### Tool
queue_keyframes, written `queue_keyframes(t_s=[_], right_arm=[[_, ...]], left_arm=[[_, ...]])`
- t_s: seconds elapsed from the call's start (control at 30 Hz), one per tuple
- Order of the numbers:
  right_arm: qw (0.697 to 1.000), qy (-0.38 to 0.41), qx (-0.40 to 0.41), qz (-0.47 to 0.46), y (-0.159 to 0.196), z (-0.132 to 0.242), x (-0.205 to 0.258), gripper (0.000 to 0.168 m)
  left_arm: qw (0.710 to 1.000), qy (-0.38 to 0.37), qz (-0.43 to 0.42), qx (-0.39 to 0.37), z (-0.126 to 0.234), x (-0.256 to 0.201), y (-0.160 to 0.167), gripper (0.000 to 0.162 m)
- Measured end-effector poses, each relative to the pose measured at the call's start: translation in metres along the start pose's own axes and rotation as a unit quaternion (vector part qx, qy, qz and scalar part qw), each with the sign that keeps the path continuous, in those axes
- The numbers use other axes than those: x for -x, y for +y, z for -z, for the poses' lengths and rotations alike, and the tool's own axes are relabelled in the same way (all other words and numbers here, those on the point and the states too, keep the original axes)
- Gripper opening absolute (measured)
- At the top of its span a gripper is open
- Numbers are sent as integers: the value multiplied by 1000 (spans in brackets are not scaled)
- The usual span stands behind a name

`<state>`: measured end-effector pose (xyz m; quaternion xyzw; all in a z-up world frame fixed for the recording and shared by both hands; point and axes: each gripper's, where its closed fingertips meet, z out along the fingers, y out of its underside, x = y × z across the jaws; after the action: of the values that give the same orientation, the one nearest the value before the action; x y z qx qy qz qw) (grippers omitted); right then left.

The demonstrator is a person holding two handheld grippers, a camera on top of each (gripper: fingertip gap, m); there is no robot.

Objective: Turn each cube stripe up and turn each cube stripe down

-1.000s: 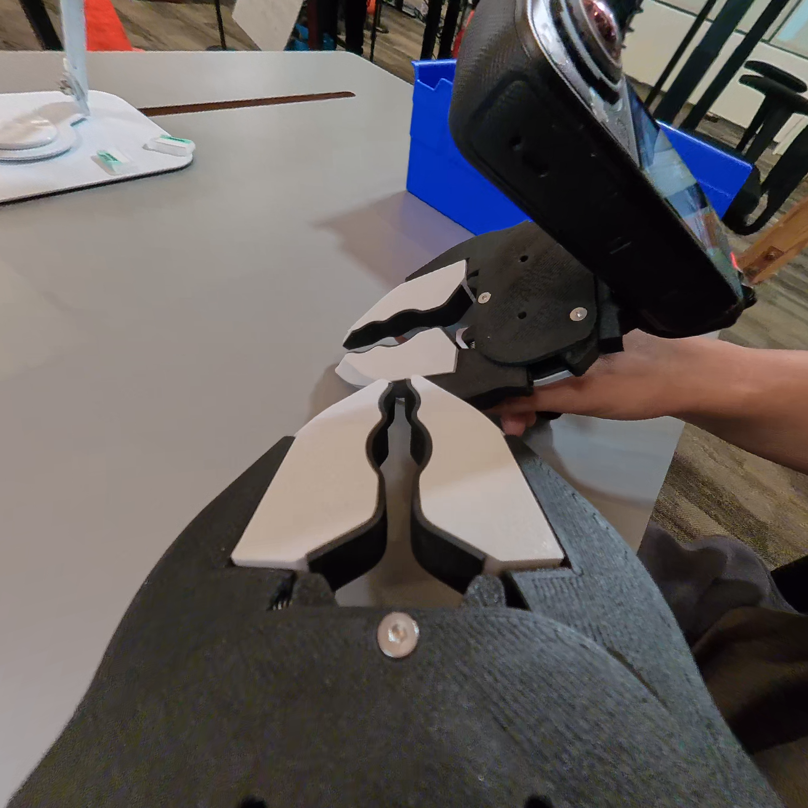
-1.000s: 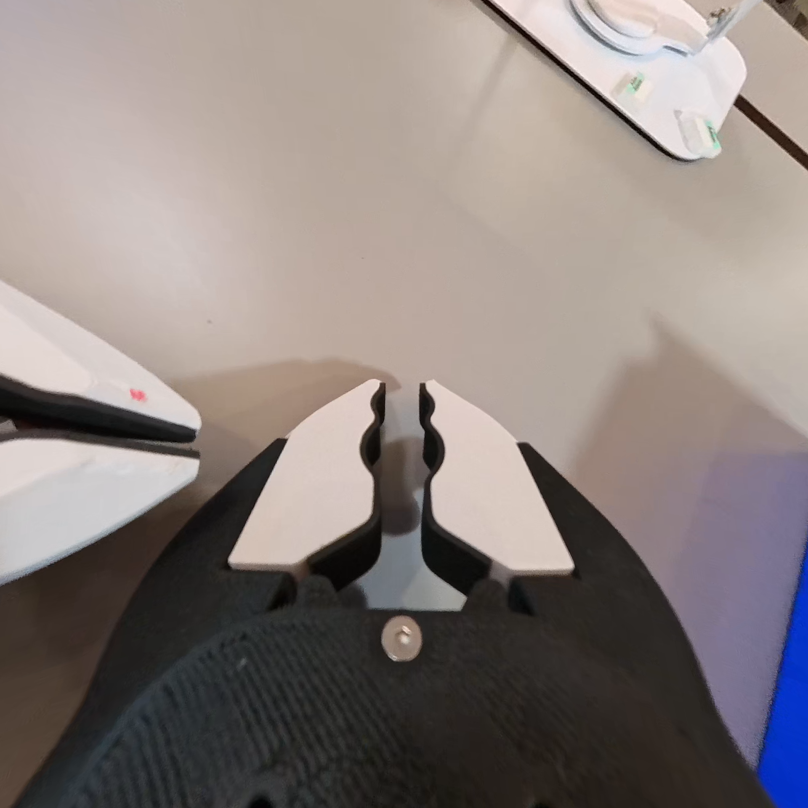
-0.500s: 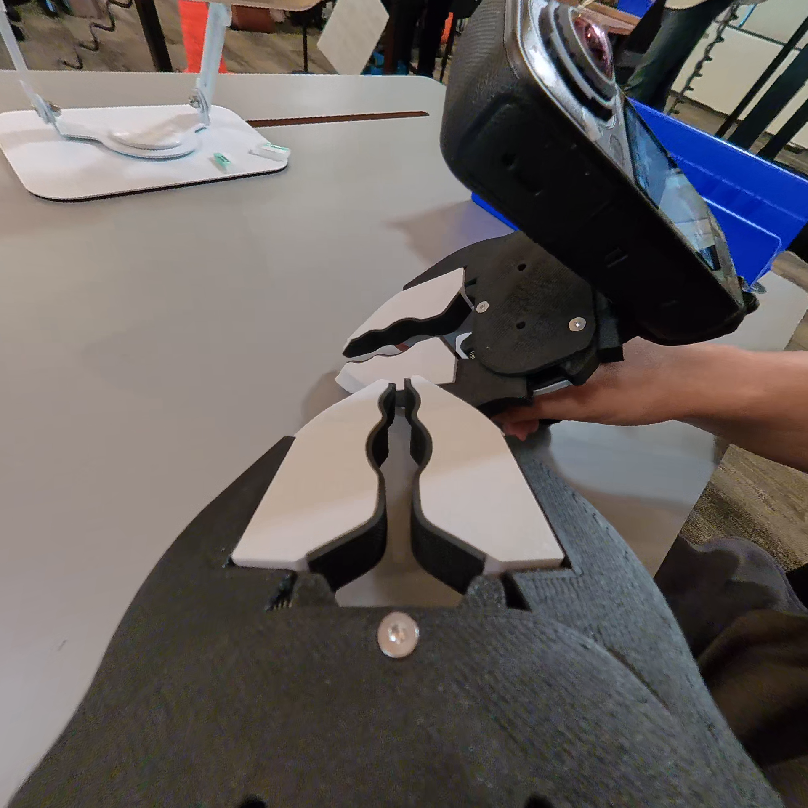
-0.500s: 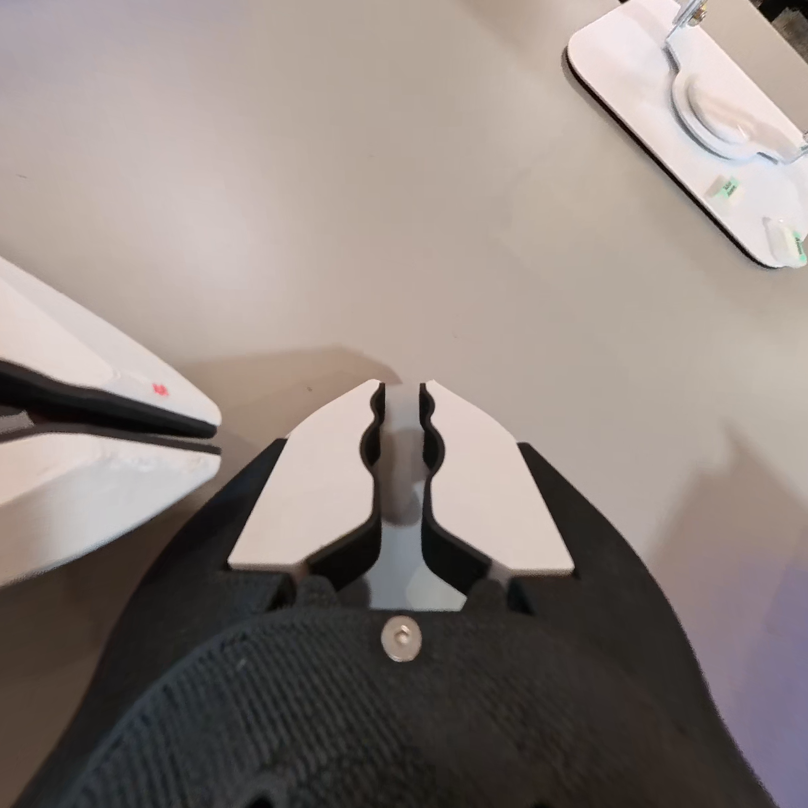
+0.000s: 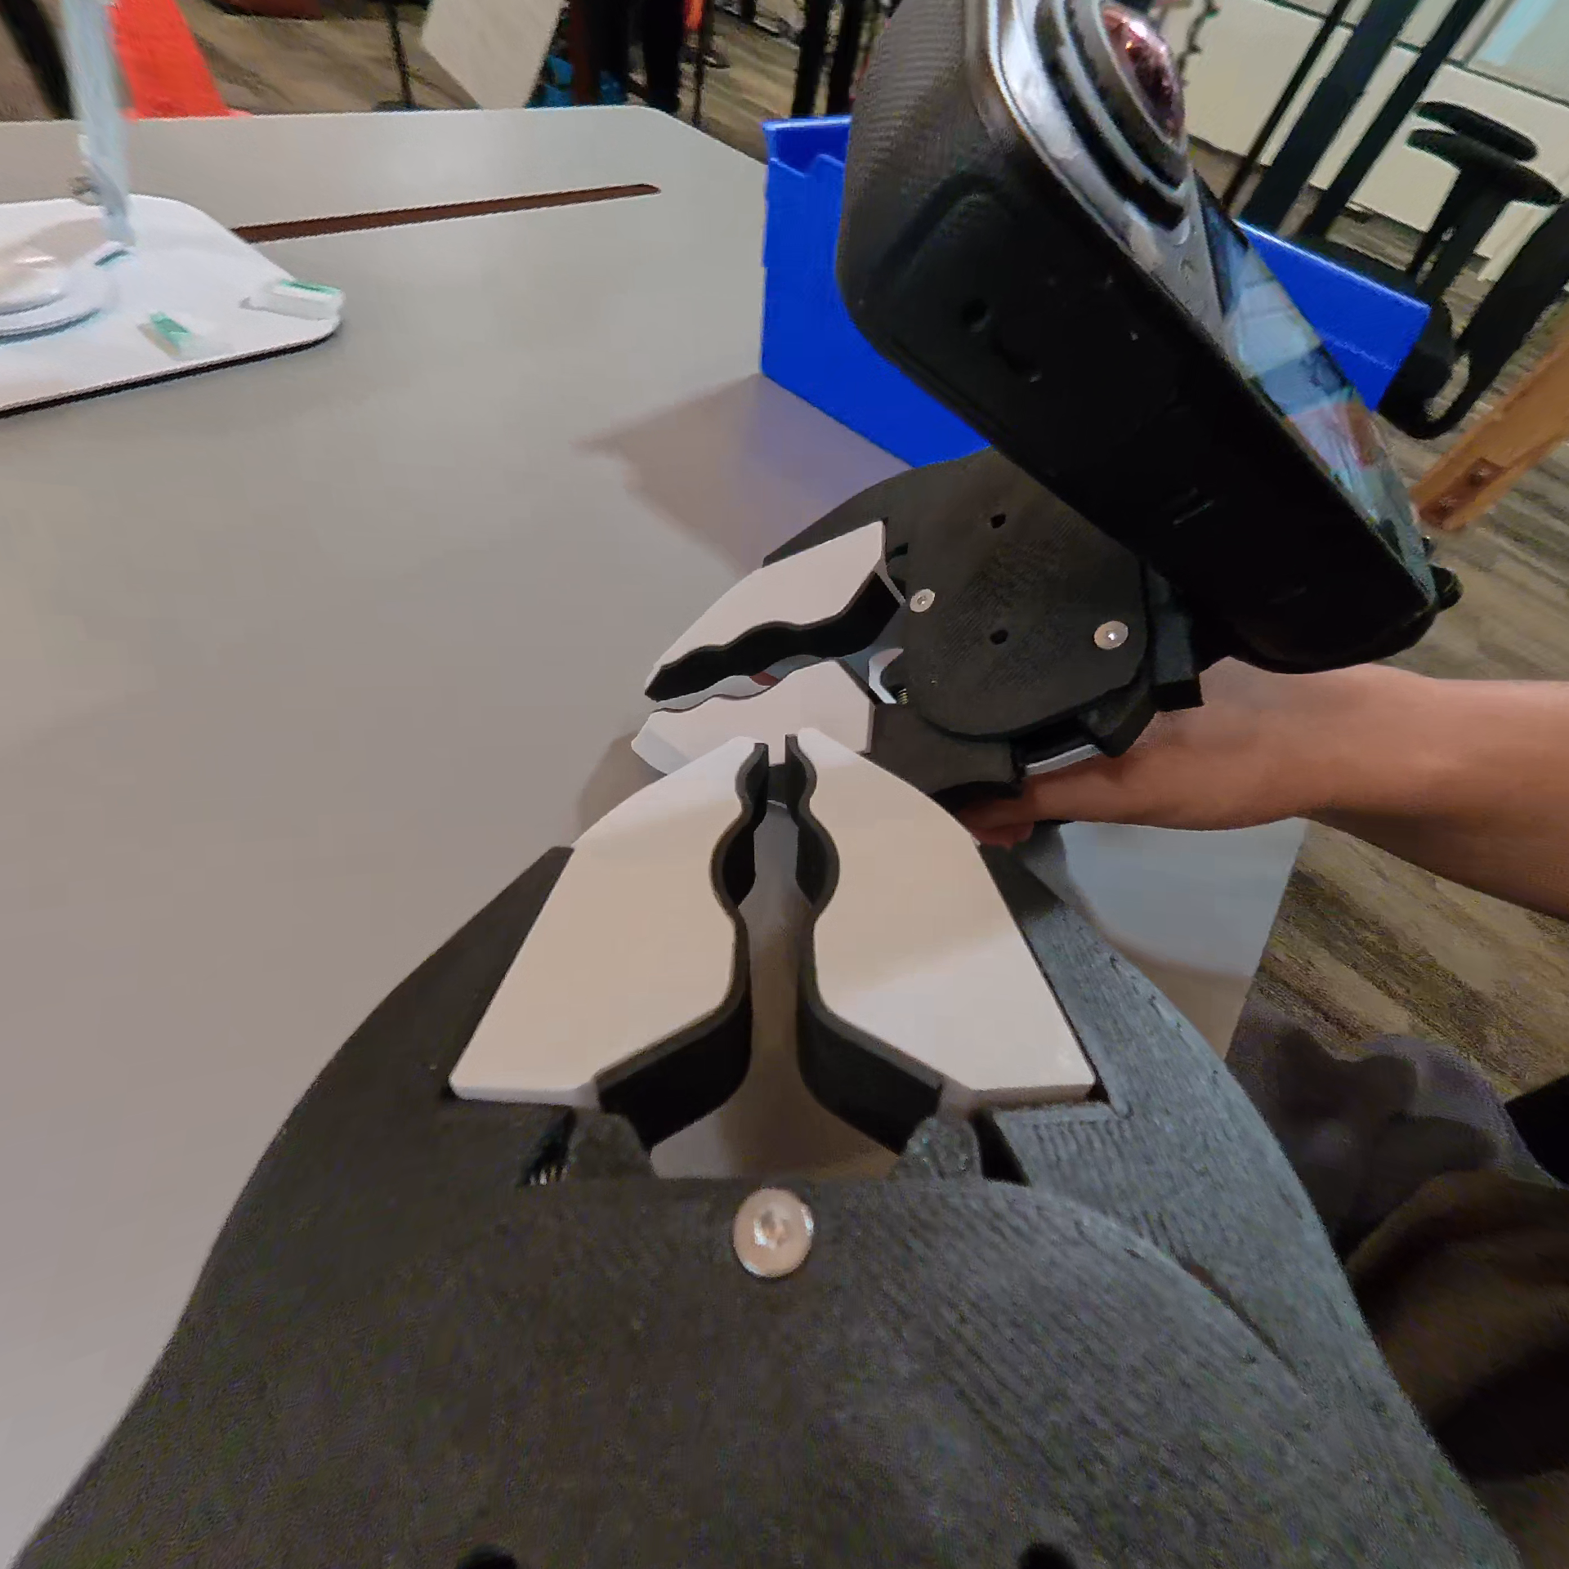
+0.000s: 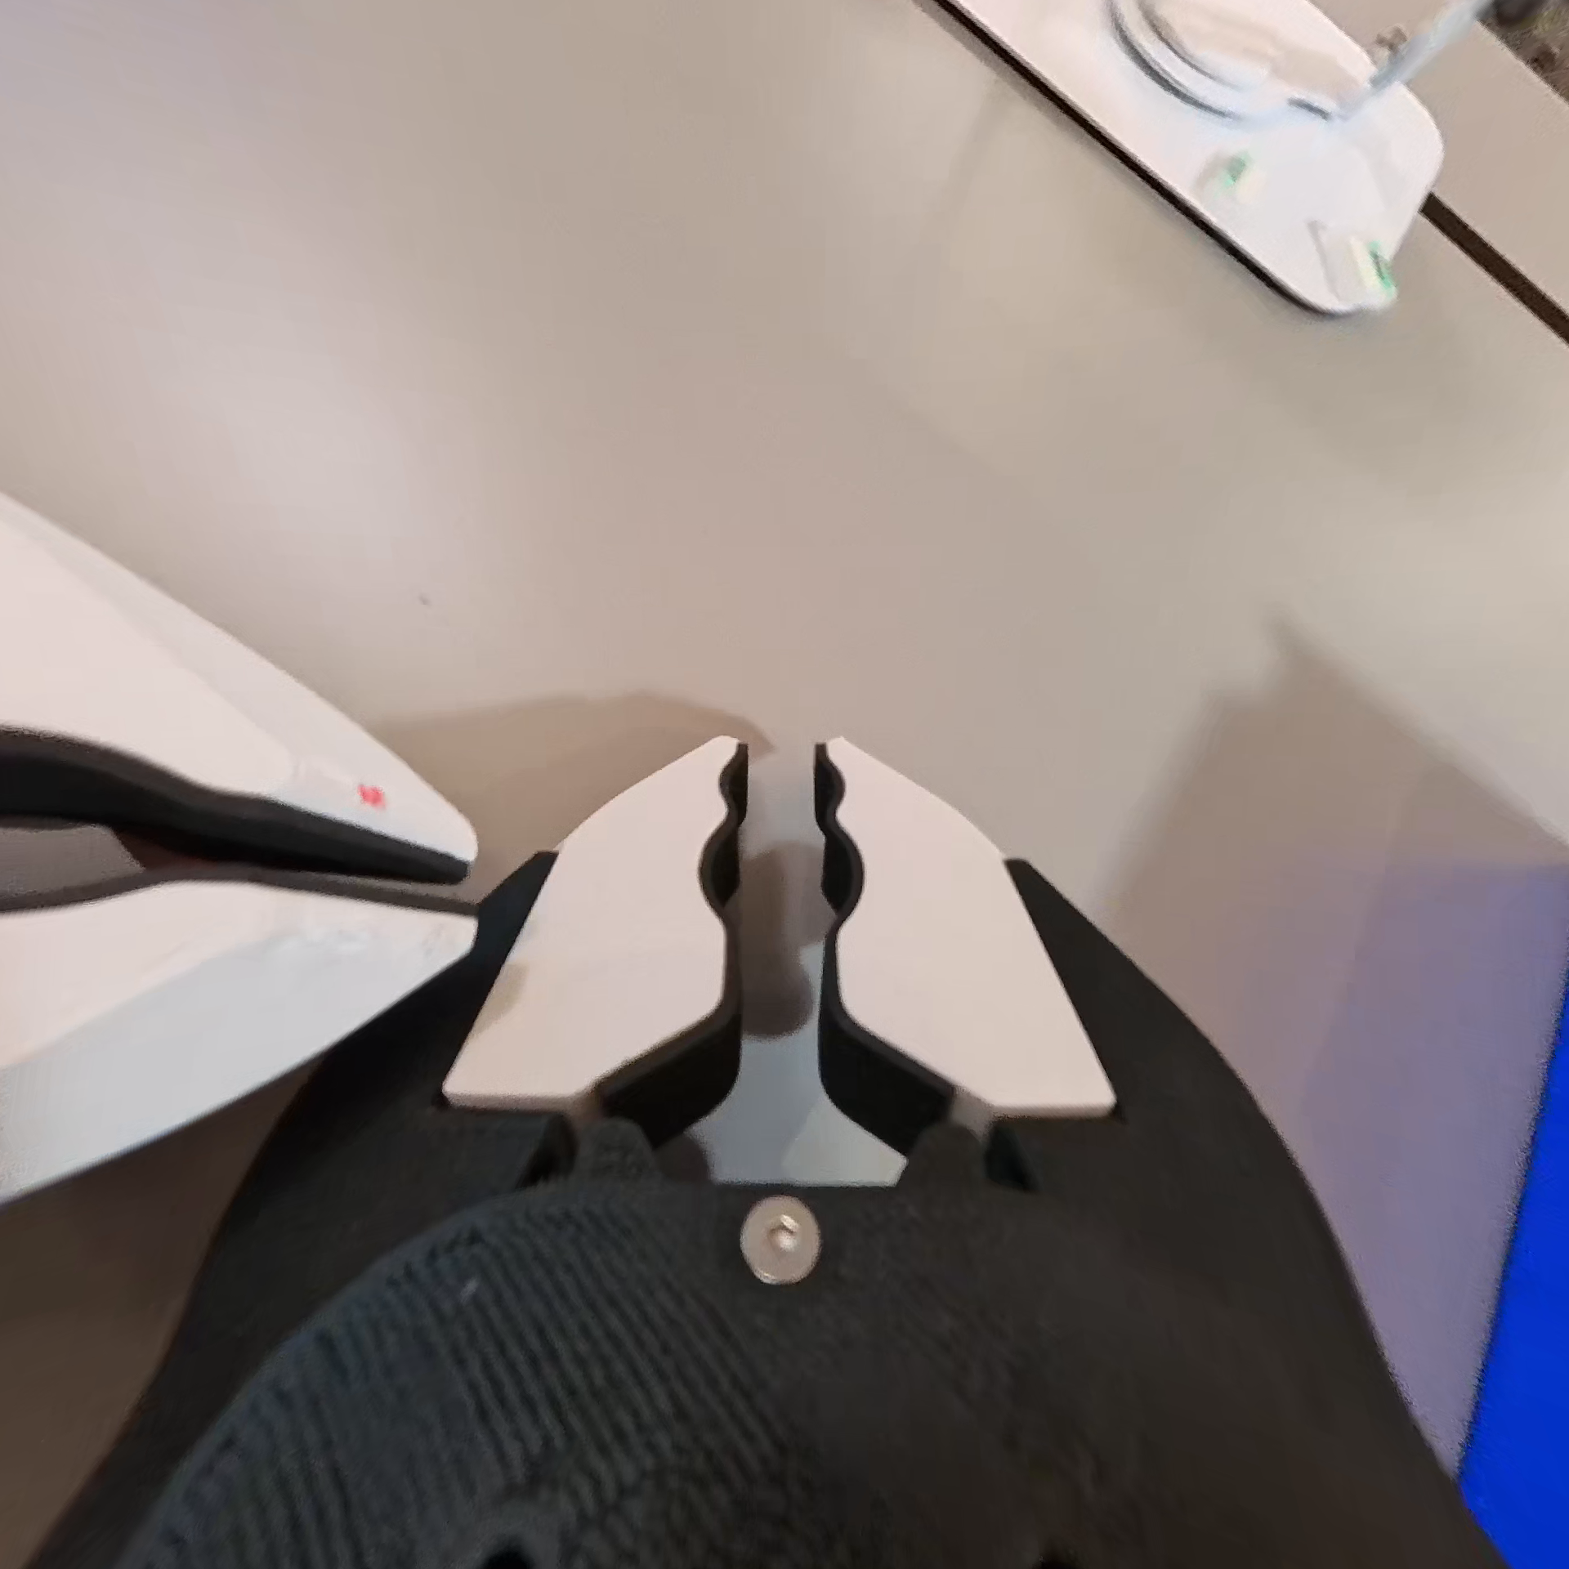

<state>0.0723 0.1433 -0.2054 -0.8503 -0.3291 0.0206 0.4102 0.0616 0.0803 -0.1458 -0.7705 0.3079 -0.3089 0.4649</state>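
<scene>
No cube shows in either view. My left gripper (image 5: 777, 749) is shut and empty, held low over the grey table (image 5: 340, 594). My right gripper (image 6: 781, 751) is shut on nothing, with only a narrow slit between its fingers. In the left wrist view the right gripper (image 5: 658, 689) sits just beyond and right of my left fingertips, held by a hand (image 5: 1189, 773), with its camera above. In the right wrist view the left gripper (image 6: 463, 870) comes in from the left edge, close beside my right fingers.
A blue bin (image 5: 806, 340) stands at the table's right side, and its edge shows in the right wrist view (image 6: 1528, 1273). A white base plate with a stand (image 5: 170, 340) lies at the far left, also in the right wrist view (image 6: 1273, 127). A dark slot (image 5: 441, 208) crosses the far tabletop. The left gripper's tips are roughly 9 cm from the right gripper's.
Both views have swung a little back and forth over the table. The two grippers stay shut, empty and close together.
</scene>
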Motion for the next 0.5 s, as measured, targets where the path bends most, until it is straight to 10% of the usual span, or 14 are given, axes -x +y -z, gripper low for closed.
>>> queue_keyframes(t_s=[0.5], right_arm=[[992, 63, -10, -107, 48, 48, -53, 15]], left_arm=[[991, 131, 19, 31, -49, -56, -7, 4]])
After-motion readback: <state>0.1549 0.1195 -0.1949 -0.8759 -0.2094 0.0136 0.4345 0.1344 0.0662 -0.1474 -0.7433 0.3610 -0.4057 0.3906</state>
